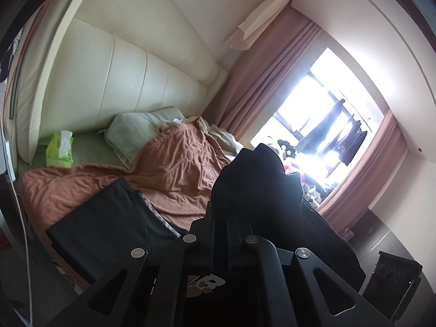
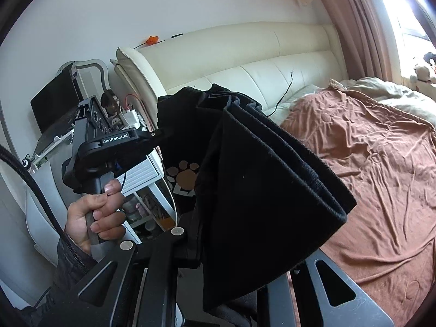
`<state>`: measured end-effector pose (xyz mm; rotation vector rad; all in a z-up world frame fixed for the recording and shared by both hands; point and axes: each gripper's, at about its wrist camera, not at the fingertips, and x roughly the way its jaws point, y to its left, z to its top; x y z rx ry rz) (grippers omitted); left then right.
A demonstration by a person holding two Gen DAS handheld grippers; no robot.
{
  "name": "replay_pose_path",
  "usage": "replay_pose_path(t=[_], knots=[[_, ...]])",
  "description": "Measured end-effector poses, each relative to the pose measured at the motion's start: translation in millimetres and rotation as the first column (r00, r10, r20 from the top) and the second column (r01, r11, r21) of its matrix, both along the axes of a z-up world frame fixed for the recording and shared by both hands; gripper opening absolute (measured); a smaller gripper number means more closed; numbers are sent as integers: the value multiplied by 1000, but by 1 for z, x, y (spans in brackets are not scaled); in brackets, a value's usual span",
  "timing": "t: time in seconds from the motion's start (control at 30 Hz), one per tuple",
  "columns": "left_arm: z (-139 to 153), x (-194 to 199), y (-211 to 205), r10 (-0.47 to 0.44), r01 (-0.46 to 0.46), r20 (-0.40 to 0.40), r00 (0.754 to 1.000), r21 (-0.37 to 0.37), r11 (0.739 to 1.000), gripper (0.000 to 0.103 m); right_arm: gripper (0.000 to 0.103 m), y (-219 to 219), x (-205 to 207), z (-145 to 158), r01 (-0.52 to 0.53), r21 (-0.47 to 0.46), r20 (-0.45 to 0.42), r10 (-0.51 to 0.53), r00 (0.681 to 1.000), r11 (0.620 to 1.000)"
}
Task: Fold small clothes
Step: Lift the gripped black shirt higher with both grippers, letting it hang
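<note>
A black garment [image 2: 259, 177] with an orange paw print [image 2: 186, 175] hangs in the air between both grippers, above the near side of the bed. My right gripper [image 2: 203, 234] is shut on one bunched edge, and the cloth hides its fingertips. My left gripper [image 2: 161, 134], held by a hand [image 2: 92, 218], pinches the opposite edge. In the left wrist view the same black garment [image 1: 256, 179] drapes over the left gripper [image 1: 242, 199] and covers its tips. A folded dark garment [image 1: 109, 218] lies flat on the bed's near corner.
A rumpled terracotta blanket [image 2: 368, 163] covers the bed, with a pale pillow [image 1: 130, 130] and a green tissue pack [image 1: 60, 150] by the cream headboard [image 1: 122, 81]. A white bedside shelf [image 2: 147, 179] stands on the left. Pink curtains [image 1: 261, 81] frame the bright window.
</note>
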<state>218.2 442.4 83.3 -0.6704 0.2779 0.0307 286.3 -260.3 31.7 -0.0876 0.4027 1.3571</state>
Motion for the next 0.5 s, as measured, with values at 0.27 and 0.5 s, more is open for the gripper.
replay_pose_path(t=[0.27,0.5], knots=[[17,8,53,103,-102,-23,994,60,993,6,12,66,9,0,-77,4,-43,77,996,997],[21,28,89,180,-173,-71,981,100,980,6,12,117,26,-3,-149,-8,-89,148,985,989]])
